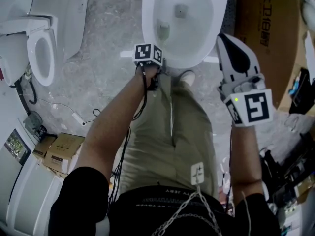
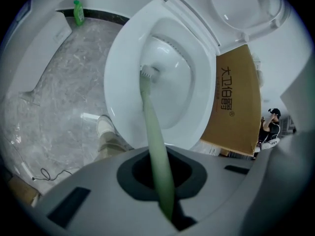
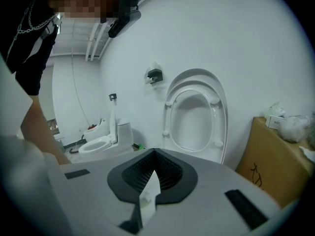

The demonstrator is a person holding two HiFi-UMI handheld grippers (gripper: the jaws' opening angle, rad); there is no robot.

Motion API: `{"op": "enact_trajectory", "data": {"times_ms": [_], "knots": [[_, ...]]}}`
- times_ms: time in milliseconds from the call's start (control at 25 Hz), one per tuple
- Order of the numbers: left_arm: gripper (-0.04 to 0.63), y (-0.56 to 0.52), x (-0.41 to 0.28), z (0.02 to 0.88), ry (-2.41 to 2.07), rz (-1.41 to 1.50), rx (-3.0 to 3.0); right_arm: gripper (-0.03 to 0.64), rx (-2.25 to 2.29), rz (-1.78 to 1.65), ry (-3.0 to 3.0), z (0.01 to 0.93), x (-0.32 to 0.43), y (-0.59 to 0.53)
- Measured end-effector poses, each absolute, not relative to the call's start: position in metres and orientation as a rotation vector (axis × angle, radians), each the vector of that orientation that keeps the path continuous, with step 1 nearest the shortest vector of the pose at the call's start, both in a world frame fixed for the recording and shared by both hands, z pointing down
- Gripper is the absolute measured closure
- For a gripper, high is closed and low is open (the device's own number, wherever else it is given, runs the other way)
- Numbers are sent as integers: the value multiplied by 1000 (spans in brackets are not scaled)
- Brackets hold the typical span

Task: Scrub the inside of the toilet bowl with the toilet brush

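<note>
Scrub looks mid-way: left gripper (image 2: 165, 193) is clamped on the toilet brush (image 2: 151, 132) handle, with the bristle head (image 2: 147, 73) down inside the toilet bowl (image 2: 115, 77). Coverage so far can't be judged. The brush's long axis runs from the jaws forward and down into the bowl, head-first. Right gripper (image 3: 147, 193) is closed on nothing, aimed at the wall.

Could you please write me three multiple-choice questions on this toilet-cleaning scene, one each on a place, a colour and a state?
1. Where is the brush head?
A on the floor
B inside the toilet bowl
C on the cardboard box

2. What colour is the brush handle?
A red
B black
C pale green

3. How is the toilet seat set?
A raised
B lowered
C taken off

Answers:
1 B, the bristles sit against the bowl's inner wall.
2 C, the shaft gripped by the left gripper is pale green.
3 A, the seat stands upright behind the bowl.
</note>
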State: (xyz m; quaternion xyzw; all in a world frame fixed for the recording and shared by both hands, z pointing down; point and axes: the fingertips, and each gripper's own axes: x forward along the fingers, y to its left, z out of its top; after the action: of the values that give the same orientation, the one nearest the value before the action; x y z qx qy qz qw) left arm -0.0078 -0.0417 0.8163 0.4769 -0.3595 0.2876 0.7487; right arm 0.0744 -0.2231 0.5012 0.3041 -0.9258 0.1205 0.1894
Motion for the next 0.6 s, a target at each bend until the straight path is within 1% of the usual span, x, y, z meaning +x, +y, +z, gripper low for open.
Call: {"op": "enact_trajectory", "data": {"times_ms": [200, 600], "knots": [[594, -60, -18, 812, -906, 623, 1136, 626, 829, 344, -2599, 504, 75, -216], [594, -98, -3, 764, -1137, 614, 1515, 626, 836, 315, -2539, 529, 95, -205]]}}
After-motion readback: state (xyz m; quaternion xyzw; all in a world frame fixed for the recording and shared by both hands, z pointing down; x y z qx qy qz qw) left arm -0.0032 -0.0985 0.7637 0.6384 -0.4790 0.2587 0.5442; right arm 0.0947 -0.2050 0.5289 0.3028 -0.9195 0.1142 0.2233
